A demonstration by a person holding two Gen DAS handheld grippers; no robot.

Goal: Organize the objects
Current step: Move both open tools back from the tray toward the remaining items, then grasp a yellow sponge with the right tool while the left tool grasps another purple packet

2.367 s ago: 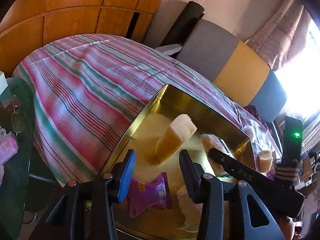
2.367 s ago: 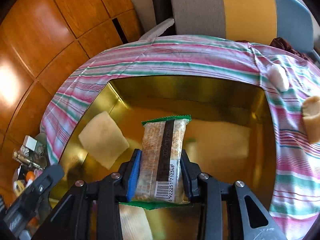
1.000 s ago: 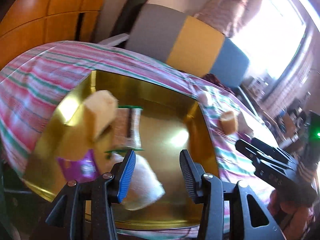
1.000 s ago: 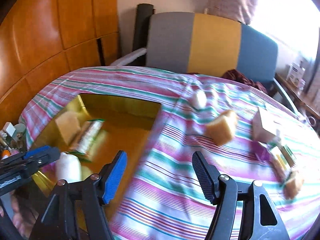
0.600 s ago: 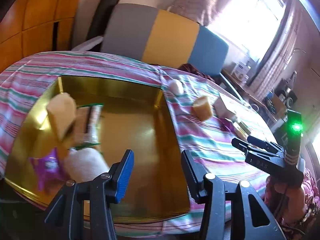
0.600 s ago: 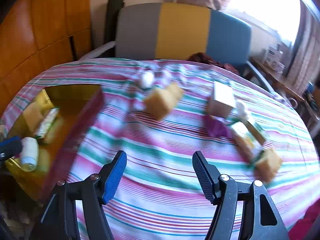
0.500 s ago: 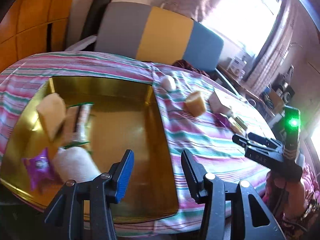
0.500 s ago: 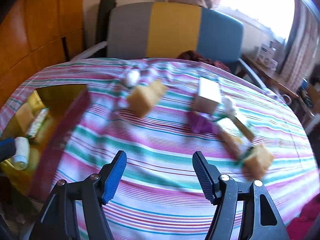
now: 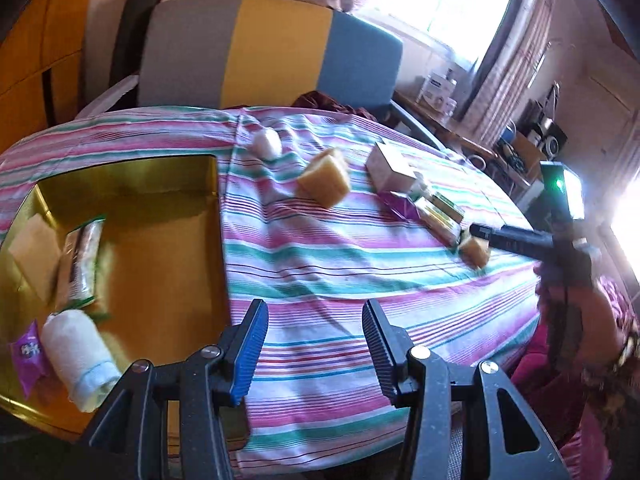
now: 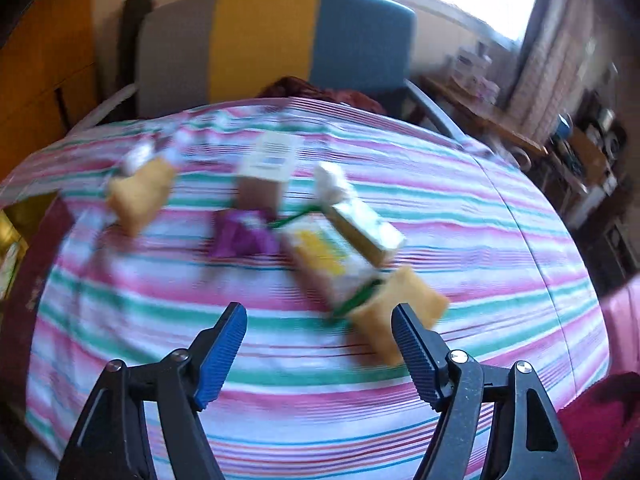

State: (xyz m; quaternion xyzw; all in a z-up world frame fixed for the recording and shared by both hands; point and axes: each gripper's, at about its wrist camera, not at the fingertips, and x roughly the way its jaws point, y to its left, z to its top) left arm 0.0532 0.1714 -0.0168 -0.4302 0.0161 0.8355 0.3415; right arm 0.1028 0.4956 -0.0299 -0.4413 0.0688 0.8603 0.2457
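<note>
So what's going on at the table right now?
A person is sorting snacks and small items from the striped tablecloth into the gold tray. A wrapped bar, a white roll and a purple packet already lie in the tray. Both claws are empty. The right claw, jaws just opened wider, heads for the nearest sponge cake; the left claw hovers near the tray's edge.

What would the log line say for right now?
left tongs: open, empty | right tongs: just opening, empty, near sponge | tray: holds some items | cloth: more items left
</note>
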